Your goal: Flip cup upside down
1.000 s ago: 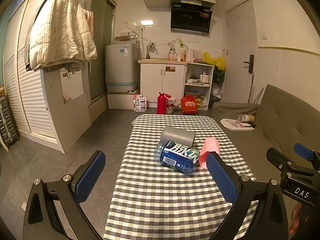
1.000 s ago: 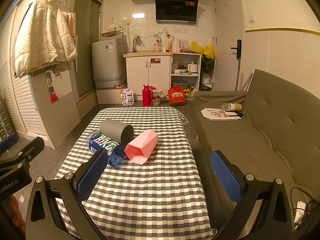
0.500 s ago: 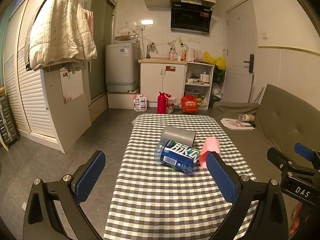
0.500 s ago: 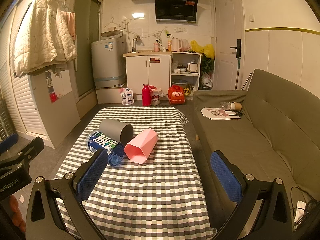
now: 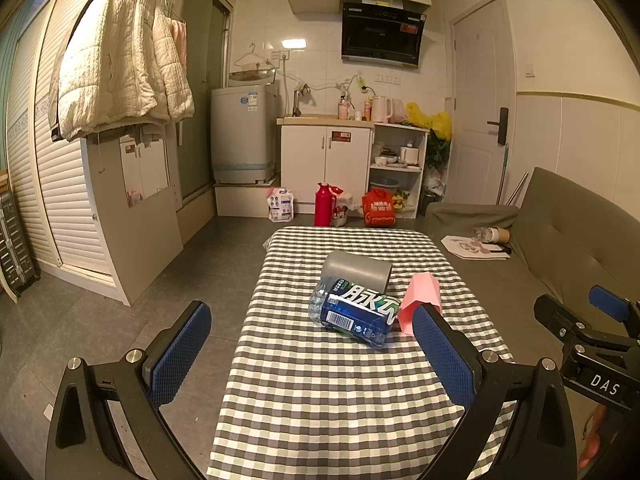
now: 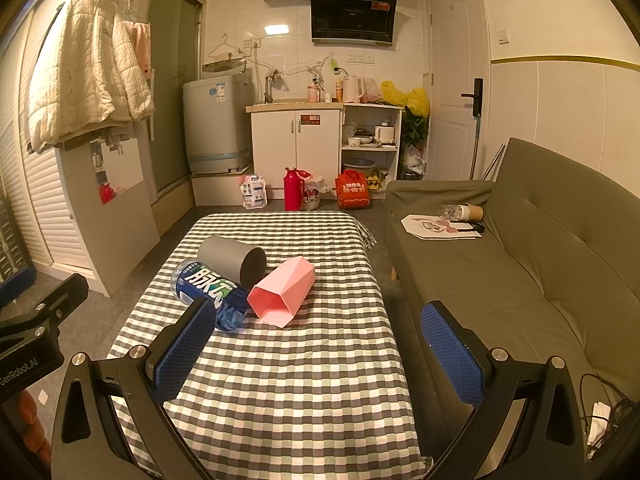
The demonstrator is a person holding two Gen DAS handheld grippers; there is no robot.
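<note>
A pink faceted cup [image 6: 285,290] lies on its side on the checkered table [image 6: 288,380], open mouth toward me. It also shows in the left wrist view [image 5: 420,300], partly behind my right finger. A grey cup [image 6: 233,259] lies on its side just behind it, also seen in the left wrist view [image 5: 357,271]. My left gripper [image 5: 312,354] is open and empty, well short of the cups. My right gripper [image 6: 316,354] is open and empty above the near part of the table.
A blue-labelled plastic bottle [image 6: 210,292] lies against both cups, also in the left wrist view [image 5: 354,312]. A grey sofa [image 6: 540,272] runs along the table's right side. Kitchen cabinets [image 6: 298,152] and floor clutter stand beyond the table's far end.
</note>
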